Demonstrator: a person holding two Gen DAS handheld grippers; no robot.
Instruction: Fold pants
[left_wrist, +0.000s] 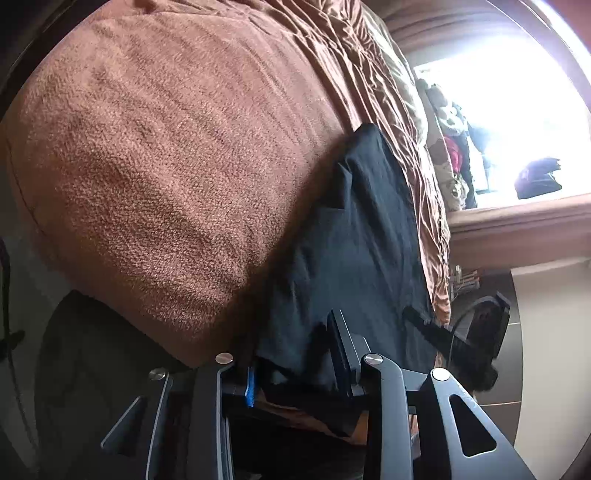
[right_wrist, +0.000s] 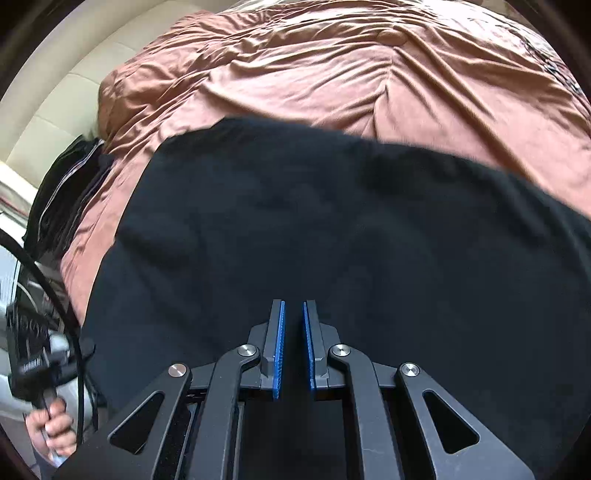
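While the left gripper (left_wrist: 295, 369) has its jaws partly open around a bunched near edge of the black pants (left_wrist: 354, 240) on the bed (left_wrist: 369, 55), a brown blanket (left_wrist: 147, 147) lies left. Right gripper (right_wrist: 293, 350): jaws nearly closed, seemingly empty, over pants (right_wrist: 332, 221). Soft, light, floppy stuff; I'd pinch hems or waistband.

We are counting one pair of black pants (right_wrist: 332, 229) lying across one rust-brown bedspread (right_wrist: 332, 74). We are also seeing two grippers, left gripper (left_wrist: 291, 373) and right gripper (right_wrist: 293, 347), plus one brown fleece blanket (left_wrist: 155, 166).
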